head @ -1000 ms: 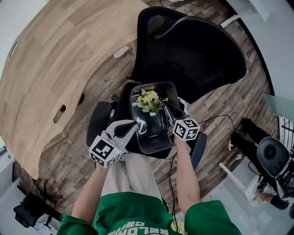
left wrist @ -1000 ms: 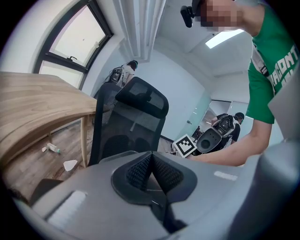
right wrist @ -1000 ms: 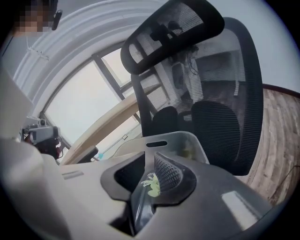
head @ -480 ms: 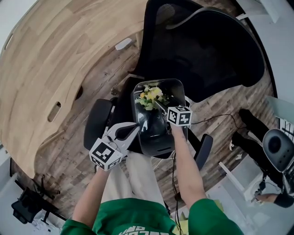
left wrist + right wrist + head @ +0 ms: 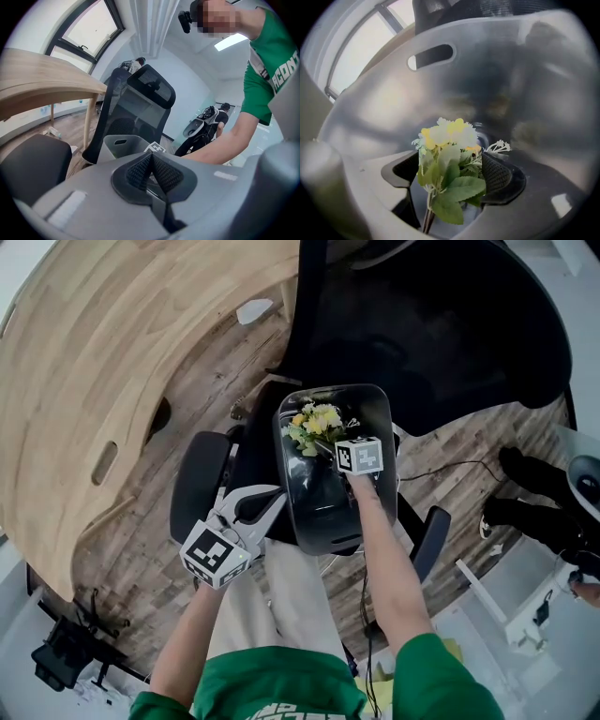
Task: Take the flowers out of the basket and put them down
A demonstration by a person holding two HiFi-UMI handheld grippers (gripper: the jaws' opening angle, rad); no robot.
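Head view: tongs [image 5: 330, 446] opening round flowers [image 5: 316, 424]

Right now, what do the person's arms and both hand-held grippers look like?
The left hand-held gripper and right hand-held gripper are pale grey plastic with black mesh-textured pads; each carries a white cube with black square markers. The right one's jaws are opening, flowers between them. The person wears a green short-sleeved shirt with white lettering; forearms bare.

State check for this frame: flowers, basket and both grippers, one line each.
flowers: inside the basket, between the right gripper's jaws, not yet out.
basket: upright, holding the flowers.
right gripper: reached into the basket, jaws opening around the flowers, not clamped.
left gripper: shut, empty, outside the basket.
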